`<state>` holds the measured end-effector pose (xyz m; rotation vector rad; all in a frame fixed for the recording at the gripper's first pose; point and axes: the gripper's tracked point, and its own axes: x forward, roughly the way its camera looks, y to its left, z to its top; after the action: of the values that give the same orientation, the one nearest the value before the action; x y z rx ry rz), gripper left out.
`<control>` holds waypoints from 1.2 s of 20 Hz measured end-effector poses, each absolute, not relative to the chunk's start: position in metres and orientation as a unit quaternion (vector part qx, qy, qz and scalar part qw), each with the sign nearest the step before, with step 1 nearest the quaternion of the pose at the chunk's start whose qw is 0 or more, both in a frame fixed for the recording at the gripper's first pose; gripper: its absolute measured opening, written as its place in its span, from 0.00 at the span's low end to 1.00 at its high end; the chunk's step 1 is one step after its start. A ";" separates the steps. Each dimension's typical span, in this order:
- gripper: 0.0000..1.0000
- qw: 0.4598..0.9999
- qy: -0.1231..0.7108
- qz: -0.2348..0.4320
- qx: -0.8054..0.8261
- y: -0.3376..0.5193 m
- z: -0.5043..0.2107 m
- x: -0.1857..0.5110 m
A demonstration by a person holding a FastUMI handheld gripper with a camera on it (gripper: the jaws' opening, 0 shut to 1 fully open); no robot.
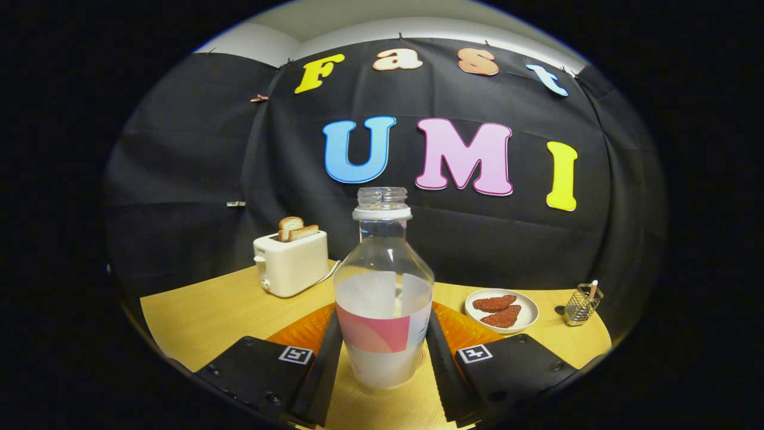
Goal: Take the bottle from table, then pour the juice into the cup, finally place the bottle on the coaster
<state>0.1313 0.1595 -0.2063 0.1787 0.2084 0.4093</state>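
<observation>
A clear, uncapped bottle (384, 280) with a pink and white label stands upright between my fingers, holding pale liquid up to about its shoulder. My gripper (384, 327) is shut on it, one finger against each side of the labelled body. An orange ribbed coaster (298, 328) shows on both sides of the bottle, just past the fingers. The bottle's base appears over bare wood in front of the coaster; I cannot tell whether it rests on the table or hangs just above it.
A cream toaster (291, 263) with two slices of toast stands at the back left of the wooden table (203, 316). Back right are a white plate (530, 307) with reddish-brown pieces and a small wire holder (582, 304).
</observation>
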 end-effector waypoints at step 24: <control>0.74 0.973 0.131 0.166 0.094 0.188 -0.325 0.216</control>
<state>0.2165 0.1876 -0.3246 0.1903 0.2652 0.3349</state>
